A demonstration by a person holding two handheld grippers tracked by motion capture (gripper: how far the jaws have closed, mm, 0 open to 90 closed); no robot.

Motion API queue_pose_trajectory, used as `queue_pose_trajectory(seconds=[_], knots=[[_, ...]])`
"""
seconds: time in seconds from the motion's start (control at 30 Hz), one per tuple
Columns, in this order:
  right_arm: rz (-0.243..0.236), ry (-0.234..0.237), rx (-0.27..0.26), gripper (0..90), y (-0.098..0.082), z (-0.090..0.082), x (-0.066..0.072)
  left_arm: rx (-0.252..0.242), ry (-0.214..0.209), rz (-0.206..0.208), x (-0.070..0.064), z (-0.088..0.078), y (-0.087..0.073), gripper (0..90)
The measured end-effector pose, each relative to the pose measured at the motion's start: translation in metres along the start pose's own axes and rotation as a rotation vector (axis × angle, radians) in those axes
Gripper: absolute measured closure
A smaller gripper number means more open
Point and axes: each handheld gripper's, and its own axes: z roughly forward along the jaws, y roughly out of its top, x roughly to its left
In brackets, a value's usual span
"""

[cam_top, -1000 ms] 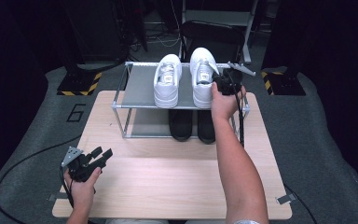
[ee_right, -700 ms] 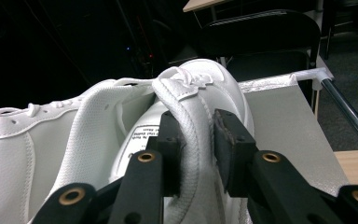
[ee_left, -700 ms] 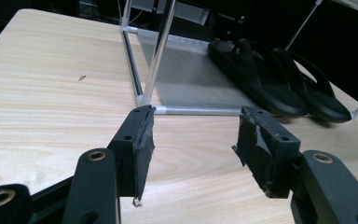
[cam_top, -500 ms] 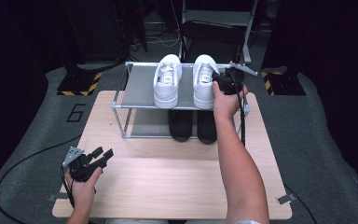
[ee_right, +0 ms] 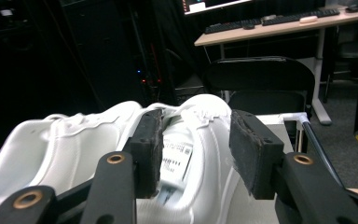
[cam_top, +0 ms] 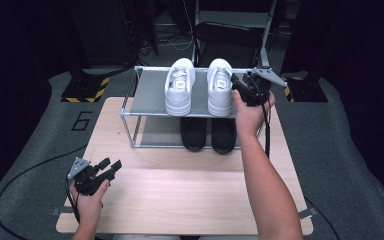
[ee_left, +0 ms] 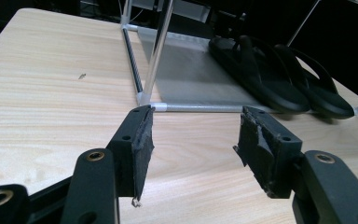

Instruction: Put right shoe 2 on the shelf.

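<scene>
Dark workshop surroundings frame a pale wooden table (cam_top: 180, 200) standing on grey carpet, with a black folding chair (cam_top: 230, 37) behind its far edge. On the far half of the table sits a two-tier metal shoe rack with grey shelves (cam_top: 147, 95).

Two white sneakers stand side by side on the top shelf, toes toward the far side: the left white sneaker (cam_top: 180, 87) and the right white sneaker (cam_top: 220, 87). Below them, on the lower shelf, lies a pair of black flip-flop sandals (cam_top: 209, 134), just under the sneakers.

The right gripper (cam_top: 242, 87) is at the right end of the top shelf, just beside the right white sneaker's right flank. Its jaws have just been opening and now stand spread. In the right gripper view the sneaker's collar and tongue with its printed label show between and beyond the black pads (ee_right: 150, 149); the view is blurred and I cannot tell whether either pad touches the shoe, though neither presses it.

The left gripper (cam_top: 111, 166) rests low over the near left part of the table, well apart from the rack, pointing toward it. Its jaws are spread with only bare wood between them.
</scene>
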Motion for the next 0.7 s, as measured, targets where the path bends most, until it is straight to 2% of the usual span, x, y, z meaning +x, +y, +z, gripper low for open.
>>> queue_pose_trajectory(seconds=[0.1,0.2,0.43,0.57,0.7], knots=[[-0.019,0.009,-0.008,54.7,-0.004,-0.013,-0.001,-0.003,-0.001,-0.001,0.001,0.0,0.0,44.8],[-0.017,0.022,-0.012,54.4,-0.012,-0.029,-0.002,0.003,-0.001,0.0,0.0,0.0,0.0,44.9],[-0.079,0.052,-0.01,53.4,-0.04,-0.067,-0.001,0.006,0.002,0.0,0.0,0.001,0.0,44.9],[-0.079,0.083,0.006,52.9,-0.063,-0.085,0.0,0.01,0.002,0.0,0.0,0.001,-0.001,44.9],[-0.048,0.113,0.023,52.6,-0.087,-0.102,-0.002,0.013,0.002,0.005,0.0,0.0,-0.001,44.8]])
